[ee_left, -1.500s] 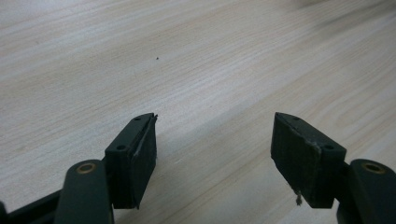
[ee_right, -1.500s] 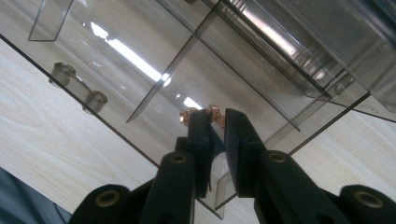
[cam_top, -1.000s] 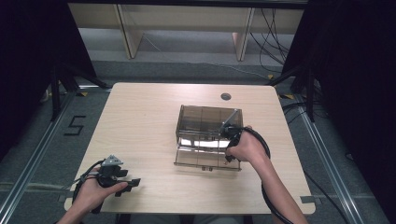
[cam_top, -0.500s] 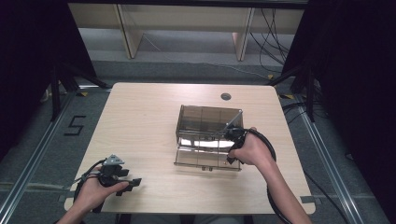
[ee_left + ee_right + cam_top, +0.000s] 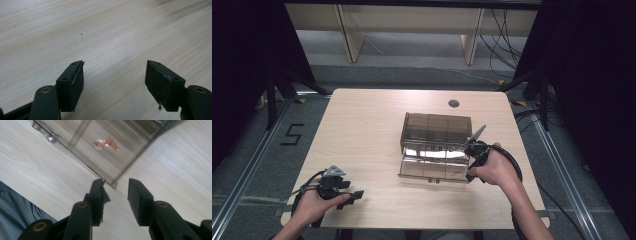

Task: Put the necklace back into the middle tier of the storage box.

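A pale wooden desk (image 5: 362, 130) seen from above, with a person's 2 forearms entering from the bottom edge. At the near left corner, the left hand (image 5: 314, 202) holds the left tongs (image 5: 354, 196) low over bare wood, well apart from everything else; a black cable loops beside the wrist. In the left gripper view the 2 black jaws stand wide apart with nothing between them, only wood grain below.

Right of centre sits a smoky transparent plastic drawer box (image 5: 435, 131) with dividers on top. Its lower drawer (image 5: 432, 170) is pulled out toward the person. A small copper-coloured object (image 5: 106, 143) lies inside the drawer, seen through the clear wall; what it is cannot be told.

At the drawer's near right corner, the right hand (image 5: 494, 167) holds the right tongs (image 5: 115, 185). In the right gripper view the jaws are partly apart, with the drawer's corner edge just at the gap between their tips, not clamped.

A round grommet (image 5: 454, 103) sits near the far edge of the desk.
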`<control>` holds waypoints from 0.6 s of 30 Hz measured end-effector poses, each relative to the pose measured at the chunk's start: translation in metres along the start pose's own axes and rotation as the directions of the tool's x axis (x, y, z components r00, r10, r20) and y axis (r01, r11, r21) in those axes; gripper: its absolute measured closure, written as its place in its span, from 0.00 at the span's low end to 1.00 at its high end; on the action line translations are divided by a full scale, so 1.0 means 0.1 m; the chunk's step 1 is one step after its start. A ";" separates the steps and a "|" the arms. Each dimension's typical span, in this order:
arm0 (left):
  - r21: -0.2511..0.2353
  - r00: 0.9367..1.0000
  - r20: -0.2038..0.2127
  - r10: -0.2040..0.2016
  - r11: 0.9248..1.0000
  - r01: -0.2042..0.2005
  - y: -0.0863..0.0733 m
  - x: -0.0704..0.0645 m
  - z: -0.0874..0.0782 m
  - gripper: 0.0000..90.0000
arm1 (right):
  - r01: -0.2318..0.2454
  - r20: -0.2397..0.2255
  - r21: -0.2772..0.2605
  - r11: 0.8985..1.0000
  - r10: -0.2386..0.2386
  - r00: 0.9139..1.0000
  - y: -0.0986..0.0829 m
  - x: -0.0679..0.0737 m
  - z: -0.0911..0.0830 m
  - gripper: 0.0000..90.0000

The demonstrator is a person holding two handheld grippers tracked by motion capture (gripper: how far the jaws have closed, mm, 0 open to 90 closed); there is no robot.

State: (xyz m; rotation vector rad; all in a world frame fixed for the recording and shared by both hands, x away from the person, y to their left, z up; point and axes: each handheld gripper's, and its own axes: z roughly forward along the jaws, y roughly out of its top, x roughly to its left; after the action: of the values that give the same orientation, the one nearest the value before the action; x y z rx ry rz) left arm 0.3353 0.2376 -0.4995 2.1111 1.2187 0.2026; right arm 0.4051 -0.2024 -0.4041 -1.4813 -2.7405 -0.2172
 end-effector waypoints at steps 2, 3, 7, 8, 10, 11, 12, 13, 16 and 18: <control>0.000 1.000 -0.007 0.001 1.000 -0.001 0.00 -0.01 0.00 0.34 | -0.012 0.003 -0.004 1.000 0.012 1.000 -0.06 -0.03 0.00 0.73; 0.003 1.000 -0.011 0.002 1.000 -0.002 0.00 -0.01 0.00 0.34 | -0.012 -0.004 0.009 1.000 0.012 1.000 -0.08 -0.05 0.00 0.73; 0.004 1.000 -0.013 0.000 1.000 0.000 0.00 -0.01 0.00 0.34 | -0.037 -0.003 0.010 0.999 0.037 0.999 -0.19 -0.11 0.02 0.72; 0.003 1.000 -0.017 -0.001 1.000 0.001 0.00 -0.01 0.00 0.34 | -0.042 0.004 0.006 0.999 0.042 0.999 -0.21 -0.12 0.03 0.72; 0.002 1.000 -0.013 -0.001 1.000 0.001 0.00 -0.01 0.00 0.34 | -0.048 -0.002 0.017 0.999 0.048 0.999 -0.25 -0.16 0.04 0.72; 0.002 1.000 -0.013 -0.001 1.000 0.001 0.00 -0.01 0.00 0.34 | -0.048 -0.002 0.017 0.999 0.048 0.999 -0.25 -0.16 0.04 0.72; 0.010 1.000 -0.009 0.003 1.000 -0.003 0.01 -0.01 0.00 0.34 | -0.058 0.005 0.007 0.998 0.058 0.998 -0.27 -0.16 0.06 0.72; 0.007 1.000 -0.015 0.006 1.000 -0.006 0.01 -0.01 0.01 0.34 | -0.064 0.005 0.010 0.998 0.064 0.998 -0.32 -0.19 0.08 0.72; 0.013 1.000 0.004 0.007 1.000 -0.007 0.01 0.00 0.01 0.34 | -0.067 0.001 0.019 0.998 0.067 0.998 -0.35 -0.21 0.11 0.72; 0.011 1.000 0.005 0.008 1.000 -0.008 0.01 0.00 0.01 0.34 | -0.077 0.002 0.020 0.997 0.077 0.997 -0.39 -0.23 0.14 0.71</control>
State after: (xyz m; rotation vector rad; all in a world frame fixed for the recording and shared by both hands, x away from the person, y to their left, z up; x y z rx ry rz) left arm 0.3364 0.2363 -0.4998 2.1247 1.2119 0.1950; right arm 0.3858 -0.2408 -0.4240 -1.5787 -2.6720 -0.1872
